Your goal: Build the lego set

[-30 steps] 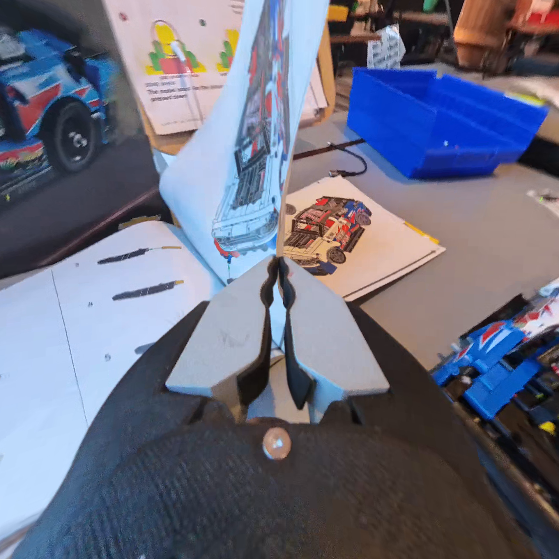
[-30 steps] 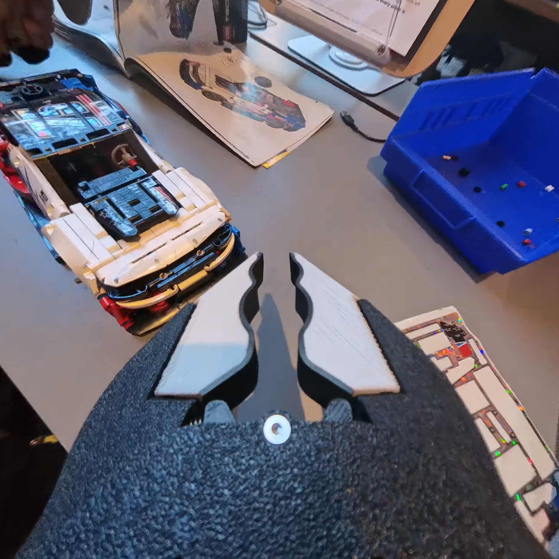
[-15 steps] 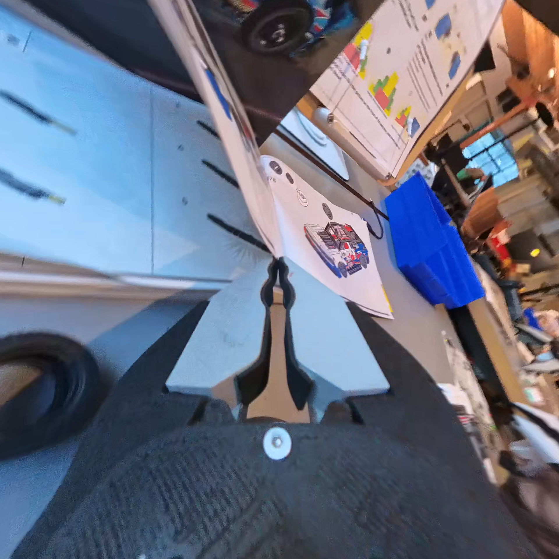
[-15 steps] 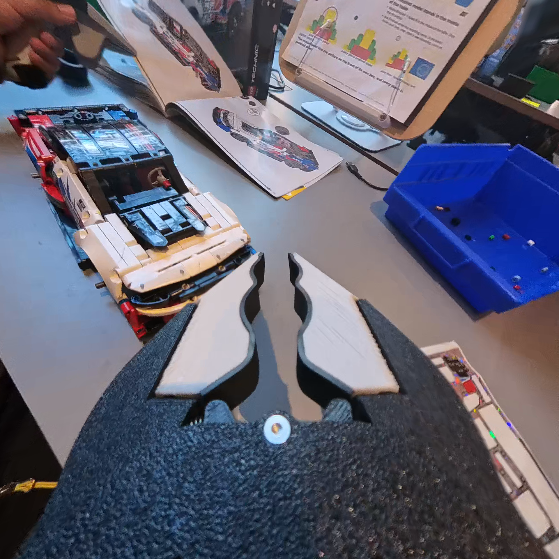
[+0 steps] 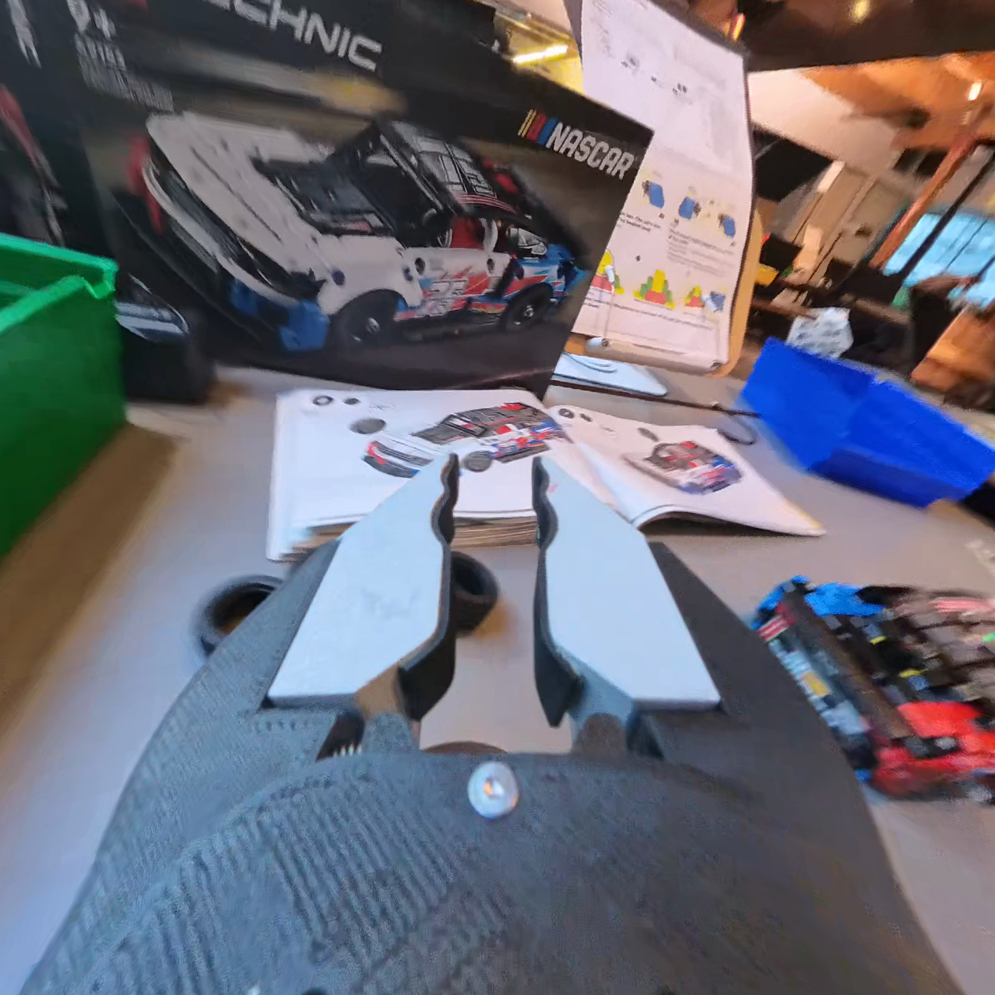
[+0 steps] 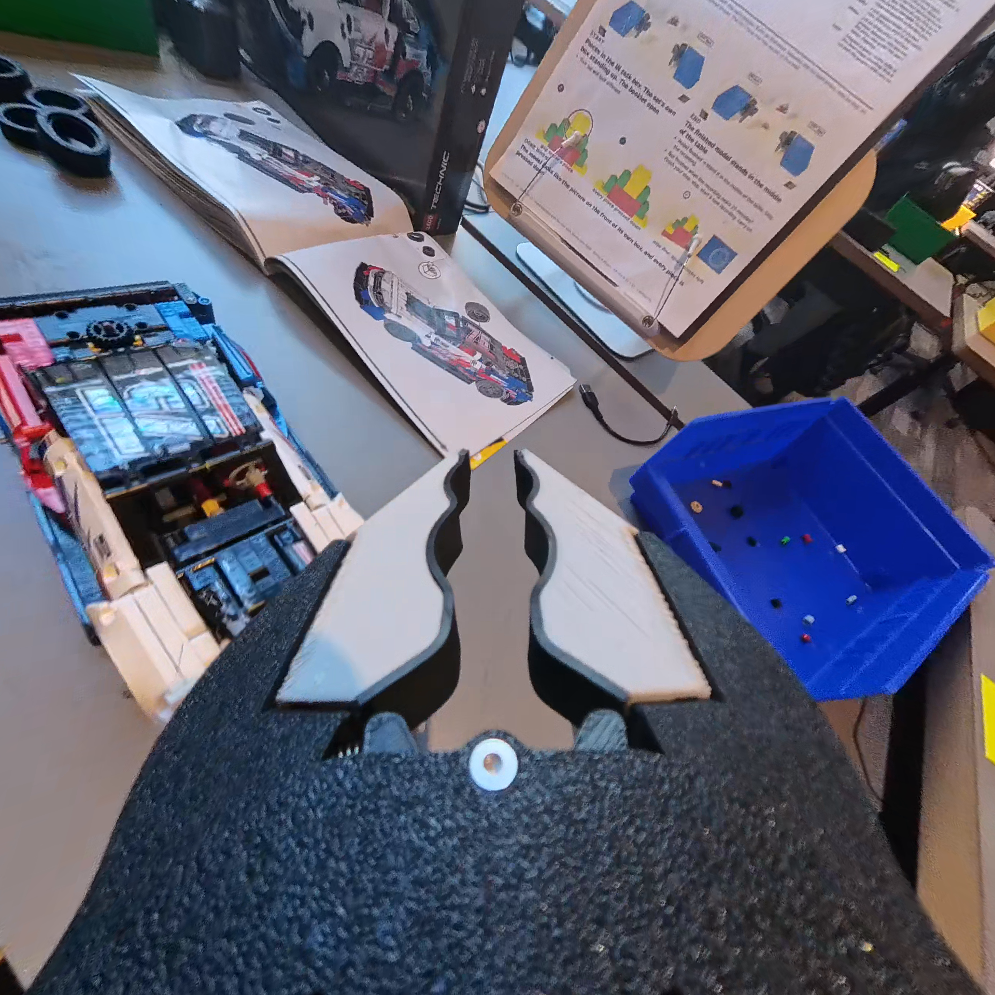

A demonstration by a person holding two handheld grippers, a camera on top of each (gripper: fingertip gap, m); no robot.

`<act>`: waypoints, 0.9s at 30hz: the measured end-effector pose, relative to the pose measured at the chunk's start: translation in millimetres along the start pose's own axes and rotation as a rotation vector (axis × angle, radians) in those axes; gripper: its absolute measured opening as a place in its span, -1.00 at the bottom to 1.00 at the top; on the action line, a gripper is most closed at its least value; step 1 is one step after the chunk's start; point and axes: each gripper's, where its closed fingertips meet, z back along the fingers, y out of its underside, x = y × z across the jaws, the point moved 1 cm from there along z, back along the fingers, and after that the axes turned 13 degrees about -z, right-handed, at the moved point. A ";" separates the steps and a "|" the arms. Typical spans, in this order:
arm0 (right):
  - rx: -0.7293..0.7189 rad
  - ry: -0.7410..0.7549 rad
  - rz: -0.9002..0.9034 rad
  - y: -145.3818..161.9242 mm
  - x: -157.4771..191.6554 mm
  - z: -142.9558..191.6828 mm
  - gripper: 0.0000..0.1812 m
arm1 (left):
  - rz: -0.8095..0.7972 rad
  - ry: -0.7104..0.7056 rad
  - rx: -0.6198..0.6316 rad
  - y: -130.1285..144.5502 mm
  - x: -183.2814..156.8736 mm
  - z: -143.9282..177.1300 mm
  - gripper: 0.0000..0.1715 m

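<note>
Now both grippers hang over the grey counter [image 6: 334, 387] with nothing in them. The left gripper [image 5: 494, 474] has its jaws apart, pointing at the open instruction booklet [image 5: 398, 474], which lies flat with a car drawing on each page. Two black tyres [image 5: 474, 592] sit just below the booklet's near edge, one seen through the gap between the jaws, the other to the left, partly hidden by the gripper body. Behind the booklet stands the set's box [image 5: 366, 226], dark, with a white, blue and red race car pictured on it. A green bin [image 5: 54, 387] is at far left, a blue bin [image 5: 861, 436] at right.

Over to the right gripper [image 6: 489, 463]: jaws apart too, a narrow gap, hovering near the booklet's [image 6: 441, 334] lower corner. The lego car [image 6: 156, 474] lies on the counter to its left, well along, with white body panels, blue sides, red parts and a dark roof panel; its cabin is open, steering wheel visible. More black tyres [image 6: 54, 129] are clustered at top left. The blue bin [image 6: 807, 544] on the right holds a scatter of tiny pieces. A sheet on a tilted stand [image 6: 700, 161] rises behind.
</note>
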 end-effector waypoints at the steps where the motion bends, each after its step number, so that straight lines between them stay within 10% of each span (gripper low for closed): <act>1: 0.008 0.005 0.005 -5.1 1.7 -4.7 -0.84 | -0.064 0.007 0.006 0.9 4.8 1.0 -0.72; 12: 0.029 0.041 -0.025 -40.1 30.3 -49.4 -0.83 | -0.469 0.057 0.088 22.9 56.3 -5.8 -0.71; 27: -0.147 -0.126 -0.067 -93.5 161.7 -66.8 -0.75 | -0.393 0.173 -0.020 33.2 46.3 29.5 -0.71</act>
